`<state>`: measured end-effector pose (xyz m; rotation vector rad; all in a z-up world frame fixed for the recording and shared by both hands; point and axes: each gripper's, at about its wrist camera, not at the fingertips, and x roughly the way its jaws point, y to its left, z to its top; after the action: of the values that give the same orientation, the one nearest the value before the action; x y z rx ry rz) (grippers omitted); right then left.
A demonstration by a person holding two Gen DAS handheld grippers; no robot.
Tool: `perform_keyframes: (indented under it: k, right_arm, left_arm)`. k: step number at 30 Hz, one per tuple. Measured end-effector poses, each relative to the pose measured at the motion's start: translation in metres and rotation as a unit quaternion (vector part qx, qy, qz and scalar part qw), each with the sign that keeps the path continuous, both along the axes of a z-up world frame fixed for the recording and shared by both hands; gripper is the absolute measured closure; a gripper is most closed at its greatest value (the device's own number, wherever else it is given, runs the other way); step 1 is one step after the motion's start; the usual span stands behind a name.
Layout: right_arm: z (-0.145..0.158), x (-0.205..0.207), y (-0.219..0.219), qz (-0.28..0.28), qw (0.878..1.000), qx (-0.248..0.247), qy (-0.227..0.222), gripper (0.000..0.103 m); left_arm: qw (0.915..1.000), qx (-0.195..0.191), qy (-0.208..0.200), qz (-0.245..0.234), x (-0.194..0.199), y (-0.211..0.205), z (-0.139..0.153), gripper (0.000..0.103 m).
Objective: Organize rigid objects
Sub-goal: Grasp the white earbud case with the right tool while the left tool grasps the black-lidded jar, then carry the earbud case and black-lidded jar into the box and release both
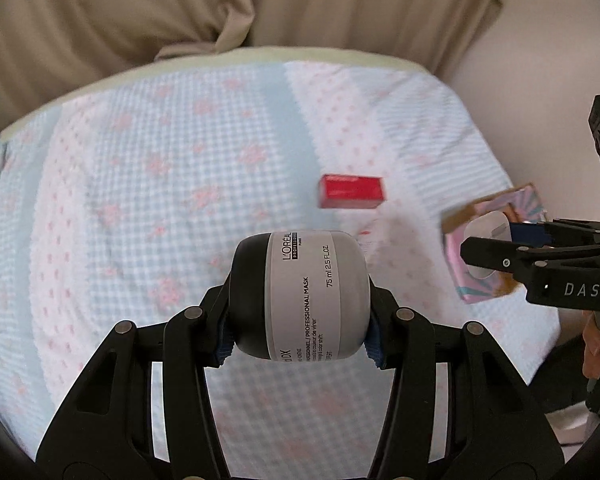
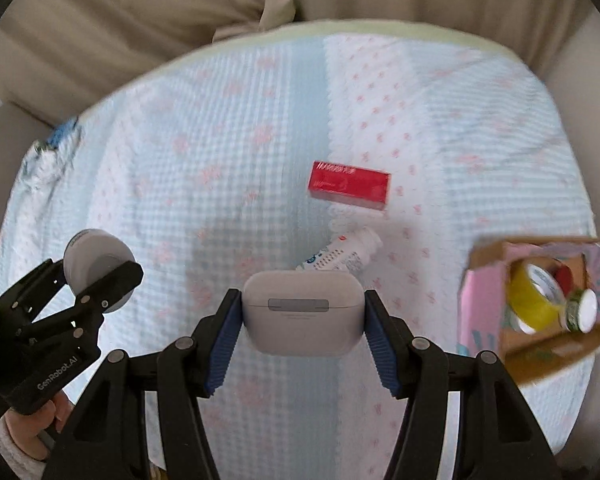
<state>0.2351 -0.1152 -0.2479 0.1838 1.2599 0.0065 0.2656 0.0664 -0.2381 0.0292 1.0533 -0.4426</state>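
My left gripper [image 1: 298,300] is shut on a grey jar with a black lid [image 1: 300,292], held on its side above the quilt; the same jar [image 2: 96,264] and left gripper [image 2: 94,276] show at the left of the right wrist view. My right gripper [image 2: 302,310] is shut on a white earbud case [image 2: 302,308], lifted off the bed. Its fingers [image 1: 500,256] appear at the right of the left wrist view, over the pink cardboard box [image 1: 484,240]. A red box [image 2: 350,186] and a white tube [image 2: 340,254] lie on the quilt.
The pink cardboard box [image 2: 484,304] stands open at the bed's right edge and holds yellow tape [image 2: 534,294] and a small jar [image 2: 582,310]. The blue and pink quilt [image 2: 220,160] covers the bed. Beige curtain [image 1: 140,12] hangs behind. A hand [image 2: 28,428] grips the left handle.
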Motion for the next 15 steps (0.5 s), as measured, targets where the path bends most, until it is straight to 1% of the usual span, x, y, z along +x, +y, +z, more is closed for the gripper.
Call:
perform_keyframes:
  k: [2,4,8,9,12,15]
  right_arm:
    - [0.019,-0.014,-0.009,-0.006,1.000,-0.002,-0.013,0.048]
    - [0.037,-0.029,-0.020,-0.011,1.000,-0.009,-0.026,0.047]
    - [0.061,-0.058,-0.048,-0.021,0.999,-0.016,-0.043,0.047]
    - [0.065,-0.065,-0.058,-0.023,0.999,-0.016,-0.046,0.047]
    - [0.077,-0.087,-0.093,-0.028,0.998,-0.016,-0.055,0.047]
    - [0.083,-0.106,-0.135,-0.032,0.998,-0.016,-0.056,0.047]
  left_arm:
    - [0.9999,-0.003,-0.010,-0.009,-0.013,-0.013,0.020,0.056]
    - [0.9997,-0.006,-0.016,-0.015,-0.022,-0.025,0.033,0.056]
    - [0.9991,-0.012,-0.028,-0.027,-0.045,-0.063,0.057,0.056]
    - [0.9989,-0.016,-0.031,-0.030,-0.053,-0.079,0.064,0.056]
    - [0.9988,-0.021,-0.032,-0.031,-0.068,-0.114,0.072,0.056]
    - [0.9988,-0.030,-0.025,-0.031,-0.080,-0.155,0.071,0.056]
